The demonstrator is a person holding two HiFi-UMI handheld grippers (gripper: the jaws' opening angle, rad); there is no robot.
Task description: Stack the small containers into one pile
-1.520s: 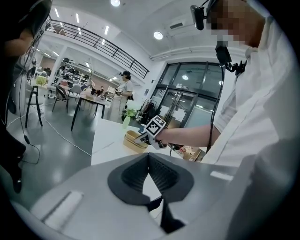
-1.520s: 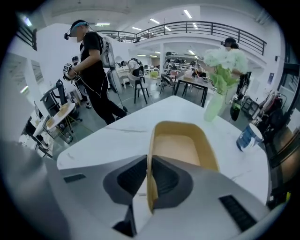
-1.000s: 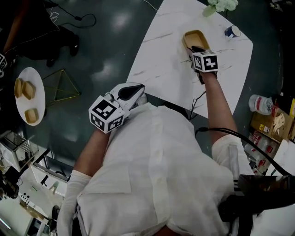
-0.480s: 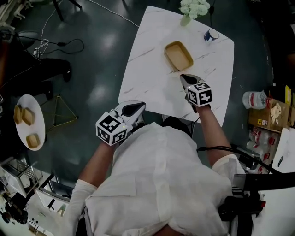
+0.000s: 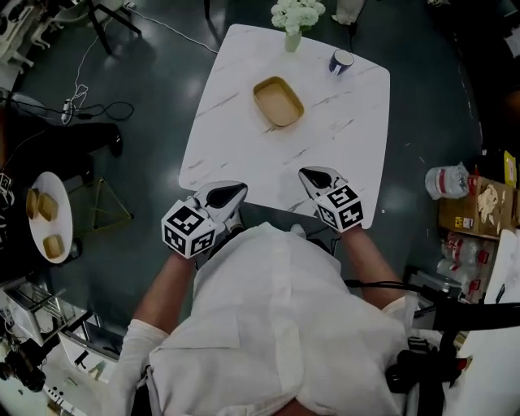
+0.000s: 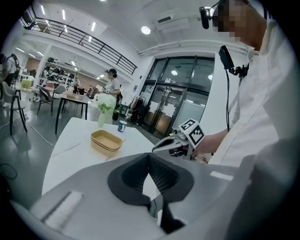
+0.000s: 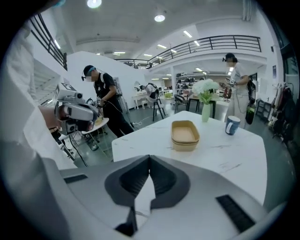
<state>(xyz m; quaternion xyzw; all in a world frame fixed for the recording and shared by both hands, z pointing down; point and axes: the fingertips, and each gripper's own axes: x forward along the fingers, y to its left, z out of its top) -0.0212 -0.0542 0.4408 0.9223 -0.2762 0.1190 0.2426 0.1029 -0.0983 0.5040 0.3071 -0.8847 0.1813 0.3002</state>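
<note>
A pile of tan containers (image 5: 278, 101) stands on the white marble table (image 5: 236, 142), nested one in another; the same pile (image 6: 106, 142) shows in the left gripper view and, as the pile (image 7: 185, 134), in the right gripper view. My left gripper (image 5: 230, 193) and right gripper (image 5: 312, 175) hang side by side at the table's near edge, close to my body and well short of the pile. On both, the jaws meet at the tips with nothing between them. Three more tan containers (image 5: 45, 213) lie on a small round side table (image 5: 57, 187) at the far left.
A vase of pale flowers (image 5: 294, 16) and a blue-and-white cup (image 5: 341, 61) stand at the table's far edge. On the dark floor are a gold wire frame (image 5: 106, 203), cables (image 5: 89, 110), a plastic bottle (image 5: 447, 180) and a cardboard box (image 5: 475, 213). People stand in the background.
My right gripper has left the container pile and drawn back to the table's near edge. I have stepped back, so the table sits farther off; the left gripper stayed by my body.
</note>
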